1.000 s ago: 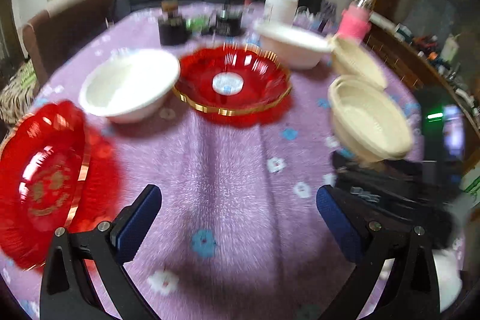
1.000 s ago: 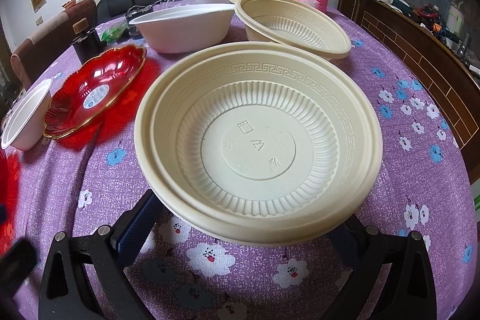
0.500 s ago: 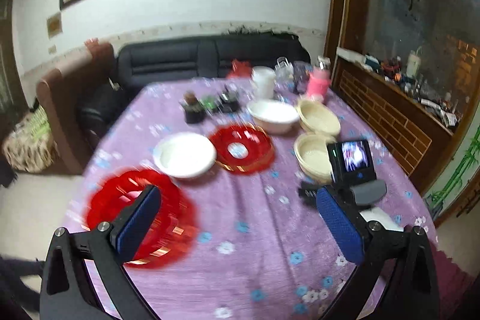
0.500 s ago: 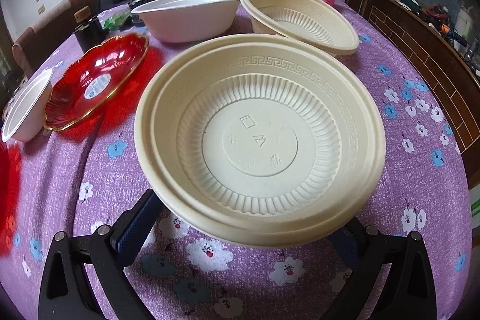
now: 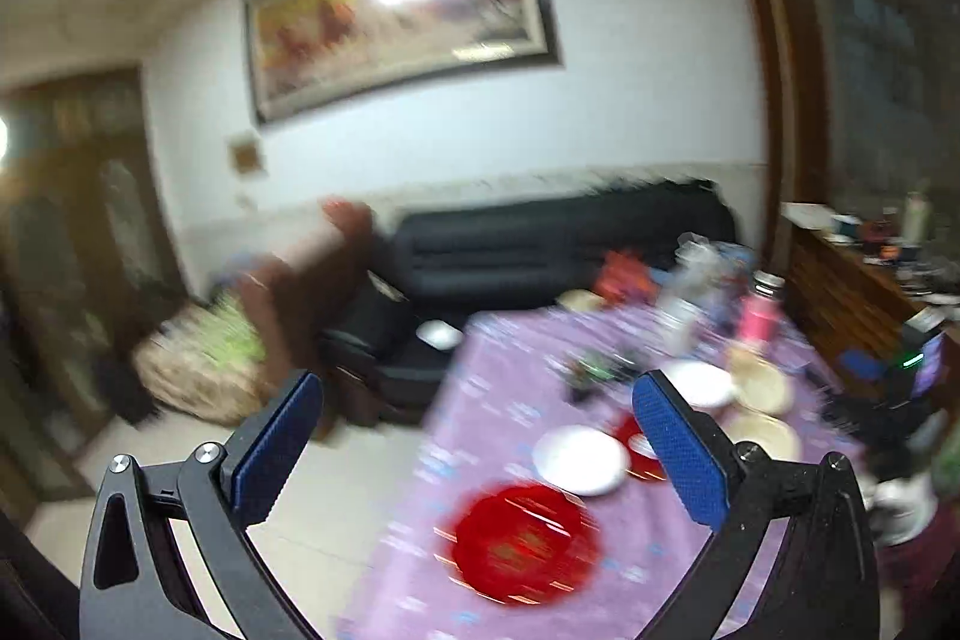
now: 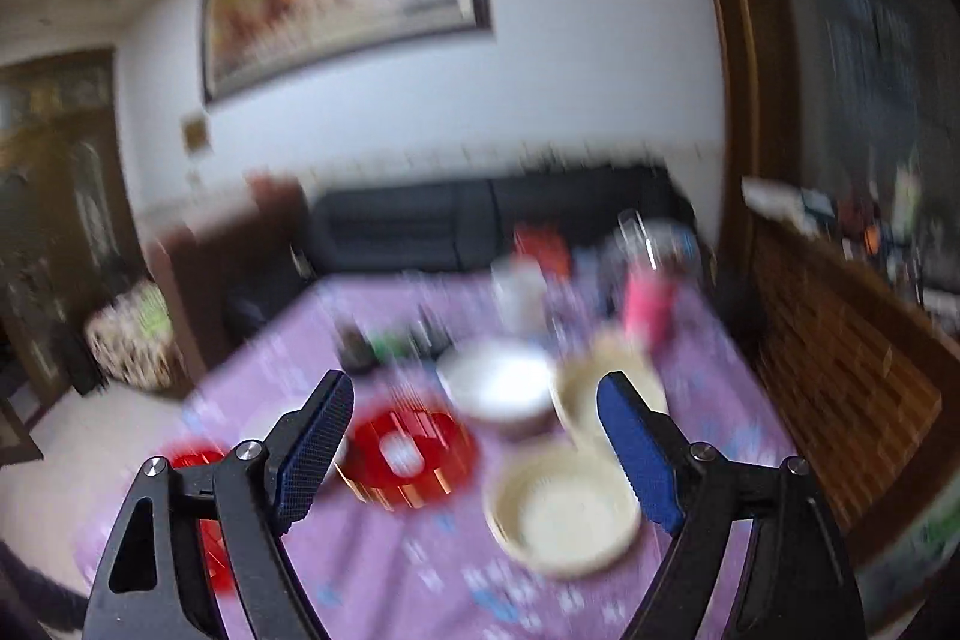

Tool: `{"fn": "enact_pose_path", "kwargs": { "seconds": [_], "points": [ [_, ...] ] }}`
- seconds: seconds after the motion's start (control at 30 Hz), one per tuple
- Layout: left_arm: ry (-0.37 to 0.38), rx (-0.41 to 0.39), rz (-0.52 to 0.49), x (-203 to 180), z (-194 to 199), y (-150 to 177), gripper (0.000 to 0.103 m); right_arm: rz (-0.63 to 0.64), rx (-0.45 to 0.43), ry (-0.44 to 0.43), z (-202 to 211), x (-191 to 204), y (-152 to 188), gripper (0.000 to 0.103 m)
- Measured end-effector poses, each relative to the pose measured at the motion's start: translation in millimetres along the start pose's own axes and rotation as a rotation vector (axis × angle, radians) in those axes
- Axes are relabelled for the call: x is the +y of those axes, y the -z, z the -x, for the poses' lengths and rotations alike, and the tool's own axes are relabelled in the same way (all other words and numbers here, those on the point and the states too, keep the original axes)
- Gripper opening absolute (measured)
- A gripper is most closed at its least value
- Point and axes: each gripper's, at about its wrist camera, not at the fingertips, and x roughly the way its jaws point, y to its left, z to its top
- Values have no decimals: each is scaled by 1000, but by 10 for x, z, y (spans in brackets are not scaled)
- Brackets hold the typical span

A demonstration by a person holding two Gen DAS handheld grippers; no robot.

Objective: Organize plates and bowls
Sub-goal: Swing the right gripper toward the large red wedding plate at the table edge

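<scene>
Two grippers: both empty, both high above the table, both views motion-blurred.
Left wrist view, gripper: left gripper [image 5: 474, 451] spread wide, nothing between the pads.
Left wrist view, dishes: red plate [image 5: 525, 544] lower centre; white bowl [image 5: 579, 459] just above it; second red dish [image 5: 637, 451] half hidden behind the right pad; two cream bowls [image 5: 763, 433] right of that. All well apart from the gripper, on the purple tablecloth [image 5: 498, 400].
Right wrist view, gripper: right gripper [image 6: 471, 451] jaws closing, nothing between them.
Right wrist view, dishes: cream bowl [image 6: 564, 511] lower centre-right, a second cream bowl [image 6: 585, 379] above it, white bowl [image 6: 498, 379] centre, red dish [image 6: 411, 457] centre-left.
Step (judgement): between placements, no dish in hand; like dishes are not stacked.
Next (judgement): descend, pick one dish by its rim, nest it into its match.
</scene>
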Motion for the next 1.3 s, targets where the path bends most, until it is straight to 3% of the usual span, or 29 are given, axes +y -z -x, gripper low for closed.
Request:
{"fn": "enact_pose_path", "kwargs": {
  "seconds": [0.1,0.2,0.4,0.5,0.63,0.7,0.77,0.9,1.03,1.2,1.3],
  "points": [
    [-107,-19,-12,139,149,-297,103,2,-35,-80,49,331,-498,90],
    [-141,-1,-8,184,228,-424,103,-15,-34,-183,-19,600,-699,90],
    [-234,82,-30,-44,202,-538,103,-28,46,-364,-455,1029,-437,90],
    [-320,112,-59,-230,184,-805,103,-48,85,-439,-591,1160,-295,90],
    [-426,76,-127,-520,95,-1214,103,-58,145,-520,-785,1156,-140,90],
    [-425,72,-129,-586,24,-1223,103,-48,151,-534,-827,1178,-100,90],
    [-354,57,-100,-550,-67,-1077,103,-38,143,-537,-861,1208,-5,90],
    [-189,56,58,-242,-277,-456,103,-19,169,-544,-835,1246,330,90],
    [-21,166,316,359,-820,661,103,-16,211,-512,-850,1258,639,90],
    [49,265,493,955,-1346,1838,103,-28,279,-428,-796,1365,1039,90],
    [32,282,534,1255,-1498,2224,103,-11,318,-394,-773,1470,1269,90]
  ]
}}
